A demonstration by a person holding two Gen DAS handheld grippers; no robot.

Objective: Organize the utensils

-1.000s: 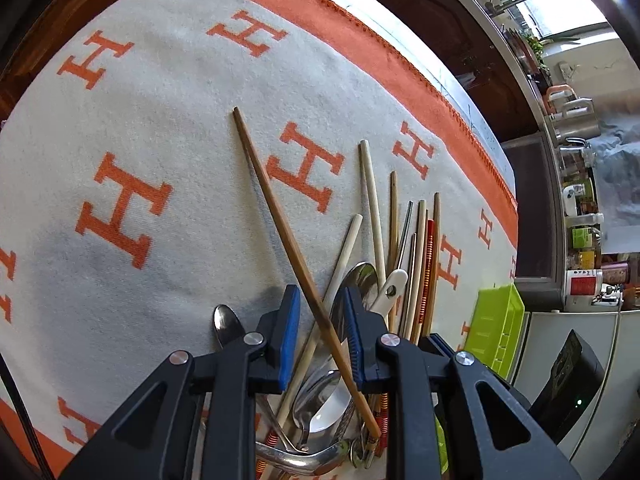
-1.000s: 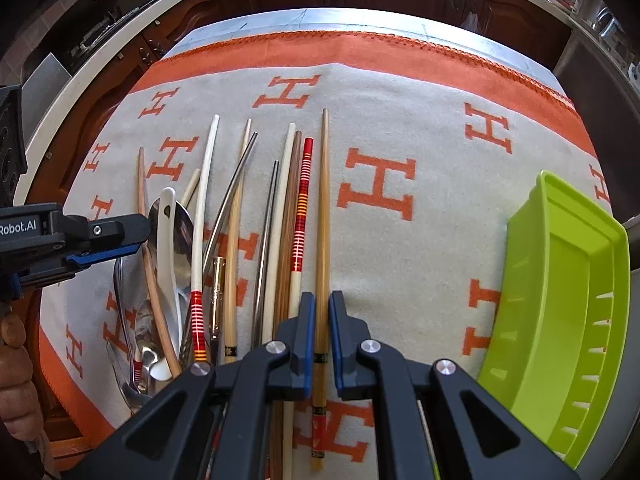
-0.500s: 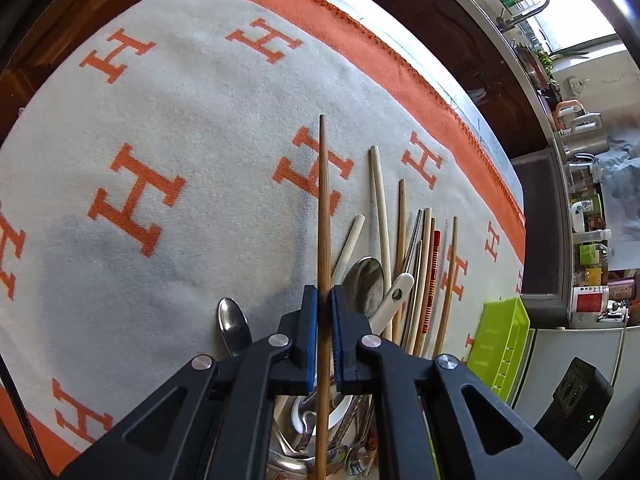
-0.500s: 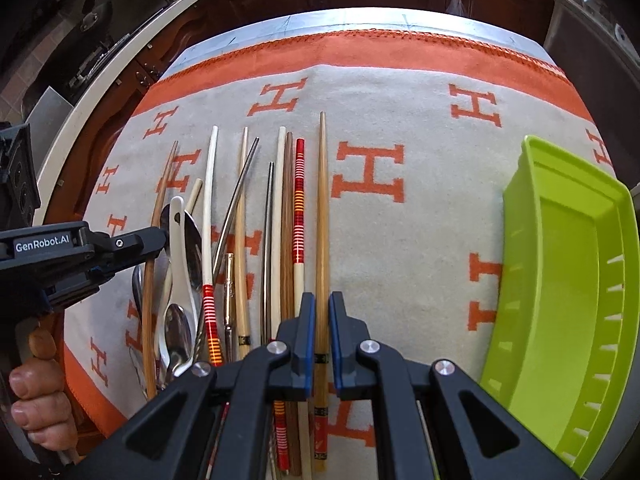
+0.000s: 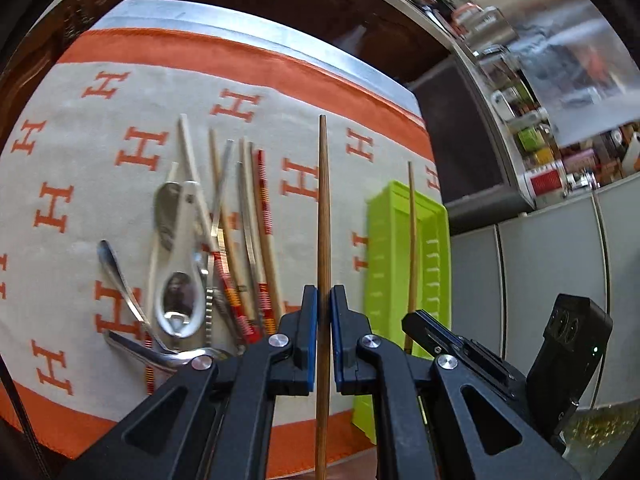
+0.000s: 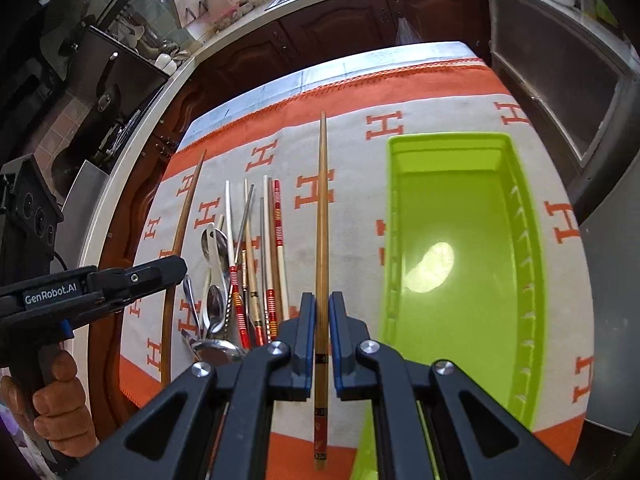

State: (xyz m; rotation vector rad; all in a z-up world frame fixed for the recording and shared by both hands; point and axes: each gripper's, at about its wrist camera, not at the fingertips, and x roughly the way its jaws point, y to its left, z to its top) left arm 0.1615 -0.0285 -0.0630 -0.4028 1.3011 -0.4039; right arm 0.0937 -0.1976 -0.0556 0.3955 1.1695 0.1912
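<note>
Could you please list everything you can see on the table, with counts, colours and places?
Plain brown wooden chopstick: one, brown, clamped in the left gripper.
Light wooden chopstick with a dark decorated end: one, tan, clamped in the right gripper.
Loose pile of chopsticks and spoons: several, wood, white, steel and red-striped, on the blanket left of the tray; exact count unclear.
Lime green plastic tray: one, green, empty, on the blanket's right side.
Grey blanket with orange H pattern: one, covering the table.
Left gripper: black, blue pads.
Right gripper: black, blue pads.
Hand: one, on the left gripper's handle.
</note>
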